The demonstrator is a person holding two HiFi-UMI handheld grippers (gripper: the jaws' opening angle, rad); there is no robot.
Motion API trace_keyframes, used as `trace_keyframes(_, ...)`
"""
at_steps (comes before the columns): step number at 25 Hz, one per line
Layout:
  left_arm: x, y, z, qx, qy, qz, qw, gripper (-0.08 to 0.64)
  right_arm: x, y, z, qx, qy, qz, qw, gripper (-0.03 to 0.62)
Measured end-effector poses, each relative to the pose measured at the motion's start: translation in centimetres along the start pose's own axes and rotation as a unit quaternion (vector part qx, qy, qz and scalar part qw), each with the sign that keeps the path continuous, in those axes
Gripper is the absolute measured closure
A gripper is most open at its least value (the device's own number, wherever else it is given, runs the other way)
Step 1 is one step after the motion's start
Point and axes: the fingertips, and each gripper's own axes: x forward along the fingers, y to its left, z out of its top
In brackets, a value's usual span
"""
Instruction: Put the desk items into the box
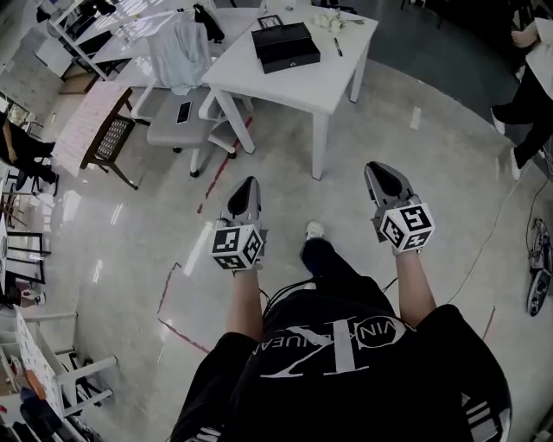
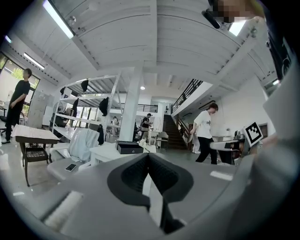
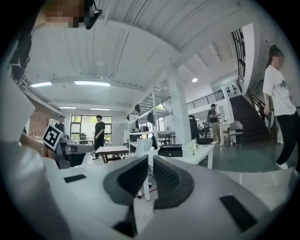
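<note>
Evidently nothing has been packed yet, going by how things lie. The left gripper [image 1: 244,192] and the right gripper [image 1: 385,175] hang side by side over bare floor. Each one's own view shows its ribbed pads drawn together with nothing between them, so both are clenched on air.

The black box [image 1: 285,45] sits on the white table [image 1: 333,82], well ahead of both jaw tips and a little nearer the right gripper's line than the left's. It looks like a flat, dark, rectangular case with a small pale fitting on its near face. Its top seems to be down, though whether anything is already inside cannot be told from here.

Loose on the tabletop beyond the box are a white crumpled or flower-like bundle [image 1: 328,19] and a dark pen [image 1: 337,47], both outside it. A small framed object [image 1: 270,21] stands just behind the box.

What is left, I judge, is the whole job:

- walk up to the table
- open the box if it is closed
- lift each item in turn and lay it inside

The pen is slim and lies flat, so it will likely want a careful pinch. The white bundle looks soft and forgiving.
</note>
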Motion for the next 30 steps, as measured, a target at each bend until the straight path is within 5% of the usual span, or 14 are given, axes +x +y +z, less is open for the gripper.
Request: trace_keyframes(30, 28.6, 11.4, 3.4, 0.017, 0.037, -0.079, 0.9961, 0.551, 23.9, -15.1, -1.5, 0.051, 0.030, -0.065, 0.996, 0.538)
